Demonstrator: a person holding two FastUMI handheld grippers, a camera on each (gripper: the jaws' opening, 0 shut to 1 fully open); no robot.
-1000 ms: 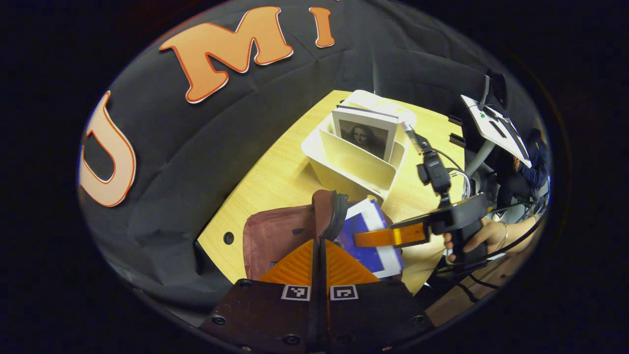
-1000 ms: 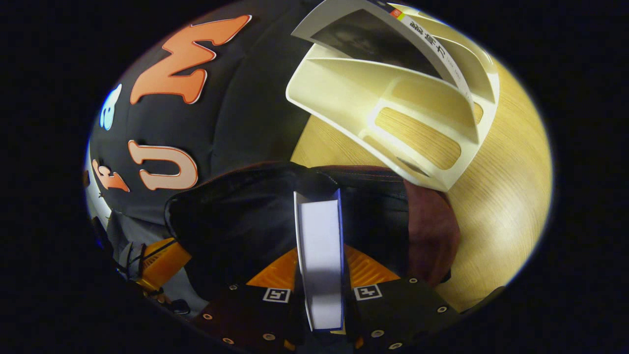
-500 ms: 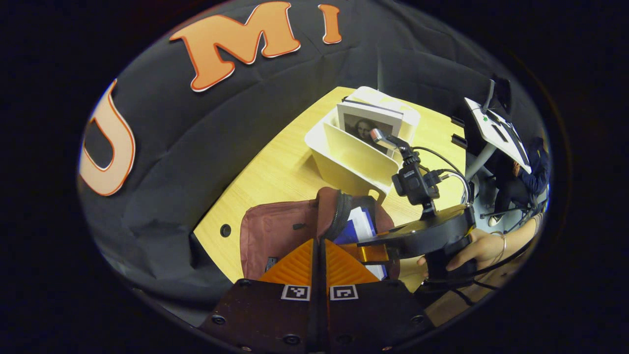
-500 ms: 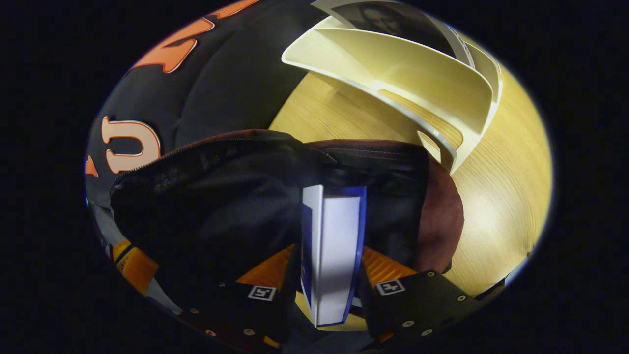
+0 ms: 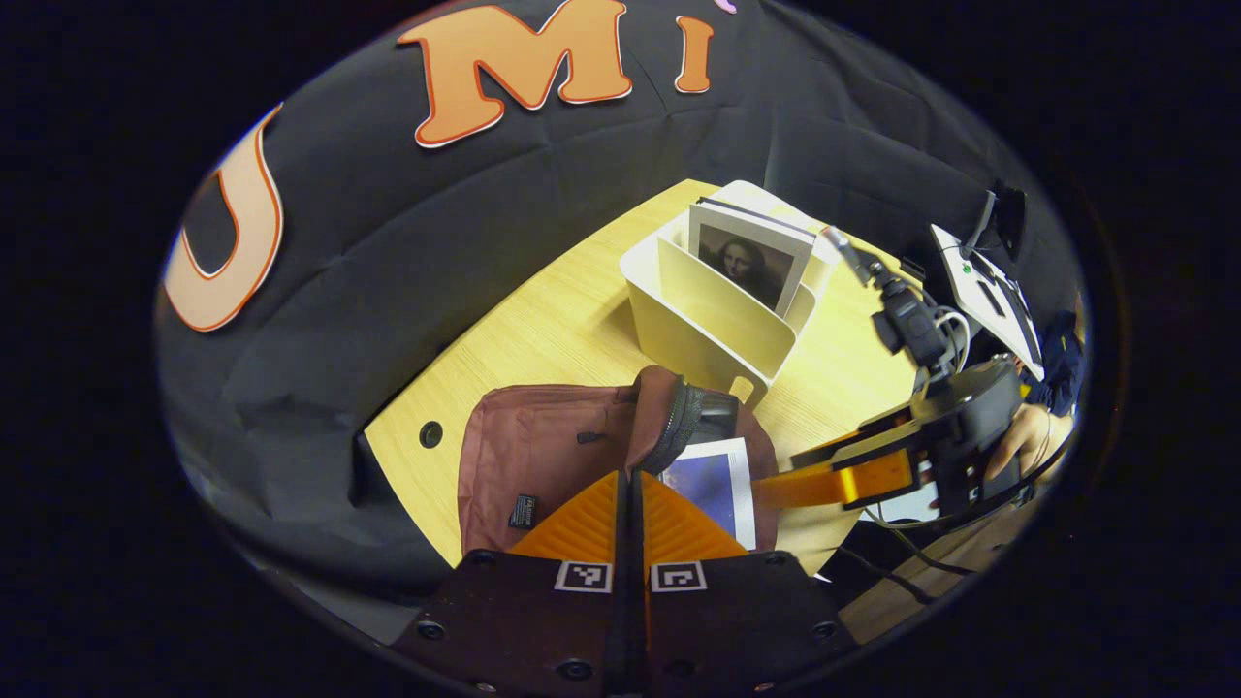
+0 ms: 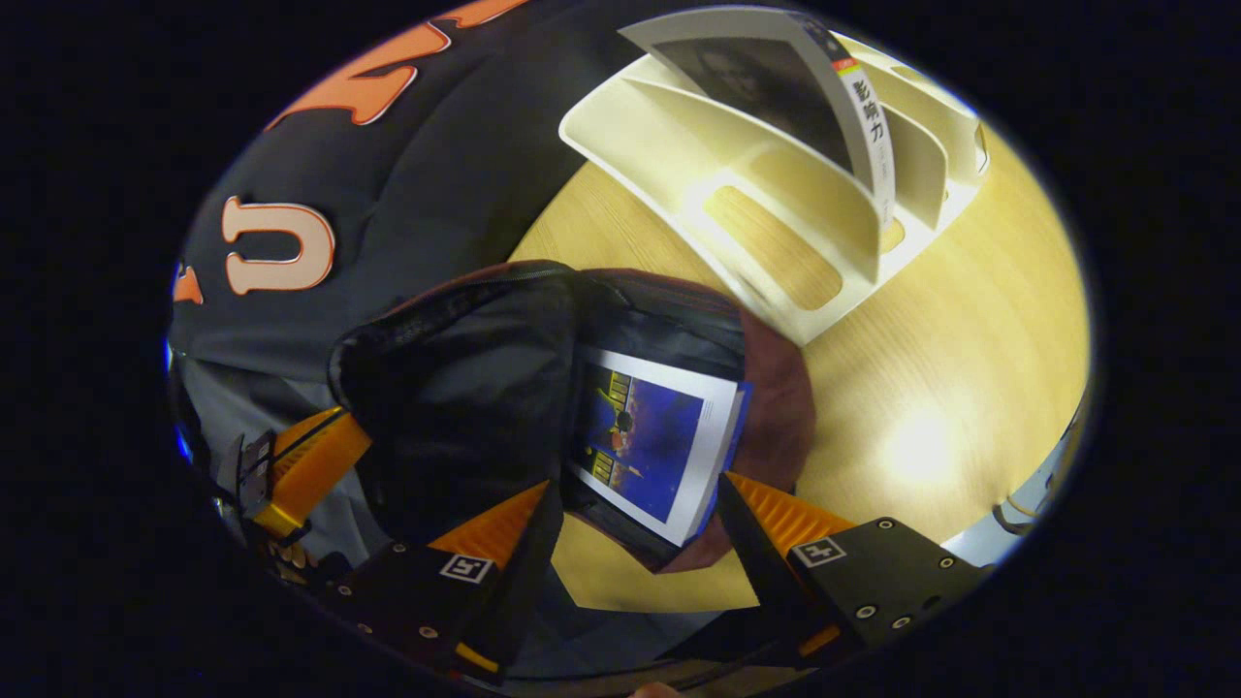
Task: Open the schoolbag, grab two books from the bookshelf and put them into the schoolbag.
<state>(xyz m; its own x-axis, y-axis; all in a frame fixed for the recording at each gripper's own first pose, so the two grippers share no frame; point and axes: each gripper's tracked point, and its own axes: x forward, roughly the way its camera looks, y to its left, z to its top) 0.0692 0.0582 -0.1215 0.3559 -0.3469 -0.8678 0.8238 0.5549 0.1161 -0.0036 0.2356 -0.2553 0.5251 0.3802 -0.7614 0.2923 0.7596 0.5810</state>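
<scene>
Right tool (image 6: 635, 514) gapes beside blue book (image 6: 650, 446) below bookshelf (image 6: 776, 184).

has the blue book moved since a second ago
Yes. The blue book was upright on edge between the right gripper fingers; now it lies flat, cover up, in the schoolbag mouth, released, with the jaws open.

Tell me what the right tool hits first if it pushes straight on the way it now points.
Probably the blue book, lying in the open schoolbag just past the open right tool. Depth is hard to judge here, so the tool may pass just above the cover.
</scene>
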